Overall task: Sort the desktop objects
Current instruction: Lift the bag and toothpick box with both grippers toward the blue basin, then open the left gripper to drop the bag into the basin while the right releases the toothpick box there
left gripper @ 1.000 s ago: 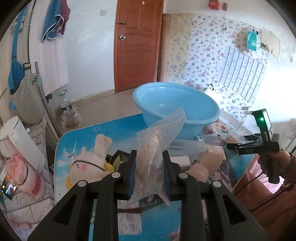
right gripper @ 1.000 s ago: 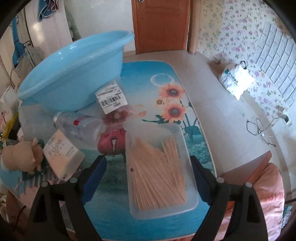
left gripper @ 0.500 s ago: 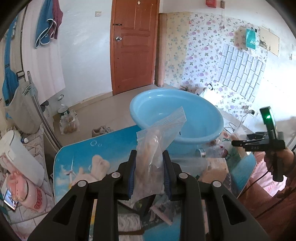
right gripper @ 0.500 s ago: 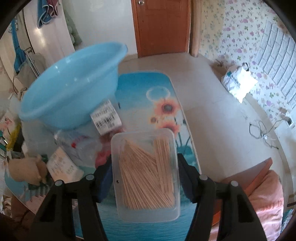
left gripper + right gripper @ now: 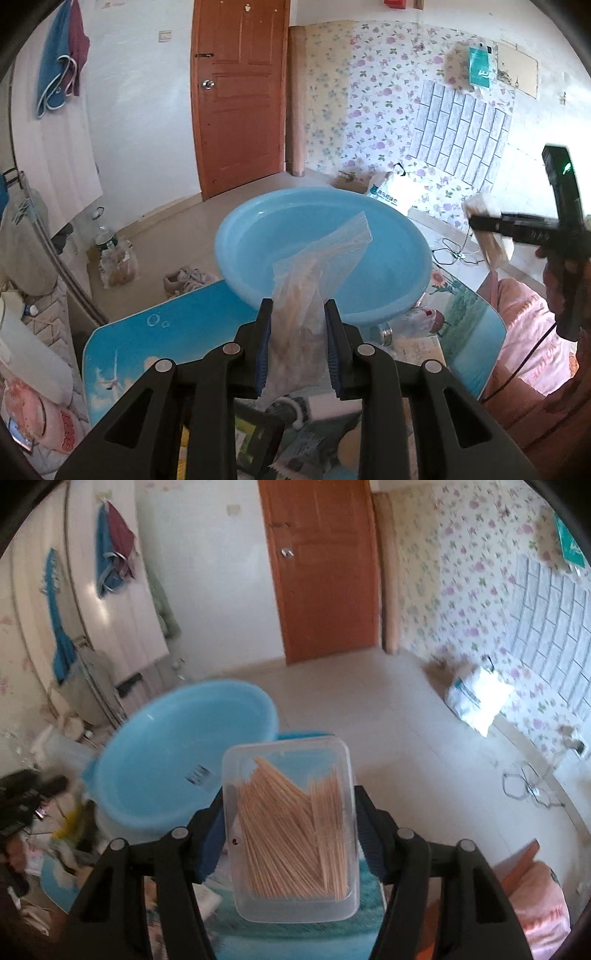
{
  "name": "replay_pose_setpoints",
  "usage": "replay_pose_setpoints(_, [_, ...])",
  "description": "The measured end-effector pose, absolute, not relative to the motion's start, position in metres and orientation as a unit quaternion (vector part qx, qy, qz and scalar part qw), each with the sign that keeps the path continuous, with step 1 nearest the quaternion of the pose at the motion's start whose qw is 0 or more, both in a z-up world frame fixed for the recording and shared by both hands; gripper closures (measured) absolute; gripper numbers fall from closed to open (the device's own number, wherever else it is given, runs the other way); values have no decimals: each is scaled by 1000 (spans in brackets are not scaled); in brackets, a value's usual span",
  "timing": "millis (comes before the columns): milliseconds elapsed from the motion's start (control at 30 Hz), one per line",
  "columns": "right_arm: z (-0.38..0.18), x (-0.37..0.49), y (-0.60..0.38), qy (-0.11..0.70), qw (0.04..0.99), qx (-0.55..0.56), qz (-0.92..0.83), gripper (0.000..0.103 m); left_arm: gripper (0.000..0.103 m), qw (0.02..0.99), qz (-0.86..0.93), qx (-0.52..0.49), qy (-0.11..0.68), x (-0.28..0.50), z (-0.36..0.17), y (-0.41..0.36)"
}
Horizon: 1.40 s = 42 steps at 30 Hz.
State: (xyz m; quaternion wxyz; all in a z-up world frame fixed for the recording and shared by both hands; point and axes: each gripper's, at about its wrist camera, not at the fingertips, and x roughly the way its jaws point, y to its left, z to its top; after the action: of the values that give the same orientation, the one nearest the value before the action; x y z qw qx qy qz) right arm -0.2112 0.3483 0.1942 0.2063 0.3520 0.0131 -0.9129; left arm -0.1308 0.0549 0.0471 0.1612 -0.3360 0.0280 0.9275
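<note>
My left gripper has its jaws clamped on a clear plastic bag, limp and light, raised before the blue basin. My right gripper squeezes a stiff, slick toothpick box by its long sides, off the counter. Only the left view shows the basin's inside clearly.

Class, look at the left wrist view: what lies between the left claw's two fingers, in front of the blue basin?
A clear plastic bag of pale snacks is pinched in the left claw, rising in front of the blue basin.
</note>
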Motion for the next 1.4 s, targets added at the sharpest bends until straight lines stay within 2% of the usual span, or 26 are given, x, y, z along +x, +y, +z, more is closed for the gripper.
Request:
replay_pose_setpoints(200, [208, -204, 313, 12, 275, 327, -904, 41, 79, 174, 922, -346, 30, -144, 42, 64])
replay_pose_setpoints(400, [191, -202, 270, 30, 326, 349, -878, 41, 79, 188, 912, -359, 55, -160, 31, 73])
replay_pose_setpoints(600, [177, -203, 259, 38, 334, 373, -865, 41, 77, 195, 911, -358, 65, -169, 26, 77])
replay_pose_setpoints(733, [172, -206, 262, 41, 332, 382, -862, 41, 70, 198, 911, -357, 65, -169, 26, 76])
replay_pose_setpoints(833, [167, -207, 262, 41, 329, 390, -859, 41, 69, 200, 910, -357, 65, -169, 25, 78])
replay_pose_setpoints(900, [165, -207, 262, 41, 328, 394, -858, 41, 67, 201, 910, -357, 67, -170, 24, 79])
replay_pose_setpoints(967, [166, -206, 262, 42, 328, 393, -858, 41, 52, 201, 910, -357, 67, -170, 24, 81])
replay_pose_setpoints(1067, [165, -207, 262, 41, 326, 394, -858, 41, 41, 201, 912, -353, 59, -168, 24, 79])
replay_pose_setpoints(1233, [165, -205, 263, 42, 325, 394, -859, 41, 33, 198, 913, -354, 52, -166, 23, 70])
replay_pose_setpoints(1400, [166, -204, 263, 46, 324, 392, -860, 41, 32, 196, 914, -352, 51, -162, 24, 69])
